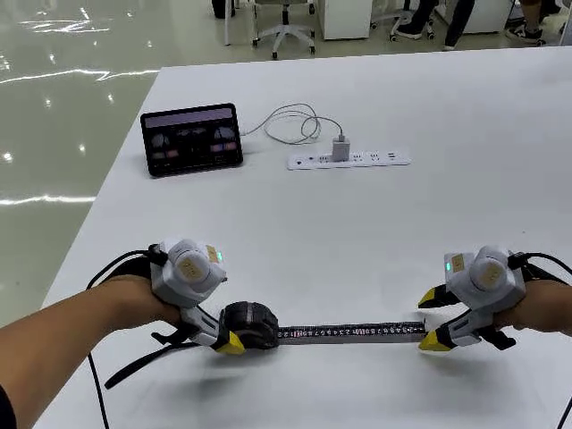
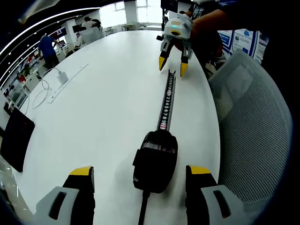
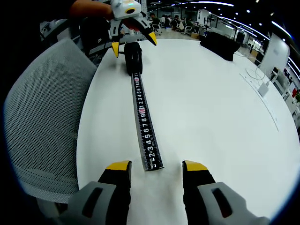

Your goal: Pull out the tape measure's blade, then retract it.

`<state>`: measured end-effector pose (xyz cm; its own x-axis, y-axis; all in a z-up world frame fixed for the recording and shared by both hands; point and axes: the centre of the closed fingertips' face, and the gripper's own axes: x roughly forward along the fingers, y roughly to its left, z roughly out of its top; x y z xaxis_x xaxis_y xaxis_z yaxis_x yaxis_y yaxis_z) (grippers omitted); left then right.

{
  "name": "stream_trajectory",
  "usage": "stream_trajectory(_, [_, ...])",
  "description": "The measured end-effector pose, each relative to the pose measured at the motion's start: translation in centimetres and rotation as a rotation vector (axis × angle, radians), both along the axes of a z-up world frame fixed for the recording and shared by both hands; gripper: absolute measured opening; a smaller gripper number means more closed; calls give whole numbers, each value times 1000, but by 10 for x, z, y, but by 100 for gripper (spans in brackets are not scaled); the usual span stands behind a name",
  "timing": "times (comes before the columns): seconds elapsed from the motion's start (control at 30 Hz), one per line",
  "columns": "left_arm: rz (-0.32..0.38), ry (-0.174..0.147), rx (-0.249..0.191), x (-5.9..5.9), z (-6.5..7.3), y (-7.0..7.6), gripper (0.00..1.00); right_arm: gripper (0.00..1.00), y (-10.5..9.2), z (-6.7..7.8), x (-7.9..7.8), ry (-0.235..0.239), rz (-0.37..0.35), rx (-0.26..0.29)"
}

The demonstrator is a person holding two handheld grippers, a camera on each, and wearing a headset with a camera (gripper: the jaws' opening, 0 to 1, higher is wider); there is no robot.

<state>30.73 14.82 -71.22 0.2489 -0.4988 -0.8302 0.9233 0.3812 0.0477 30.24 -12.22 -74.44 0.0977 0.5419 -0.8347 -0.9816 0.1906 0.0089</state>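
Bright overhead light, soft shadows, sharp focus — glare streaks on floor [image 1: 63,116], fisheye-warped edges

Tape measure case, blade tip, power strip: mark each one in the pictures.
Tape measure case [image 2: 155,161], left gripper view, top of the black housing.
Blade tip [image 3: 153,164], right gripper view, free end of the pulled-out blade.
Power strip [image 1: 386,158], head view, bare white body towards its right end.

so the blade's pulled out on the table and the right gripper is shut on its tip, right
Not quite. The blade is pulled out on the table, but the right gripper is open: in the right gripper view its jaws stand apart on either side of the tip, with a gap on each side.
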Motion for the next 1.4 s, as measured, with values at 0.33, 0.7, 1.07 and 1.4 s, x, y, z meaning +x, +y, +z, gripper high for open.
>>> stream_trajectory(0.33, [47,8,-47,-2,2,-1,98,52,0,2,0,13,-31,20])
stream_trajectory(0.7, [134,4,-115,-1,5,3,100,63,2,6,2,24,-94,50])
stream_trajectory(1.07, [334,-36,-215,3,9,22,100,73,-8,11,5,-15,-245,117])
stream_trajectory(1.4, [555,-49,-329,3,12,44,100,81,-18,13,-7,-39,-383,182])
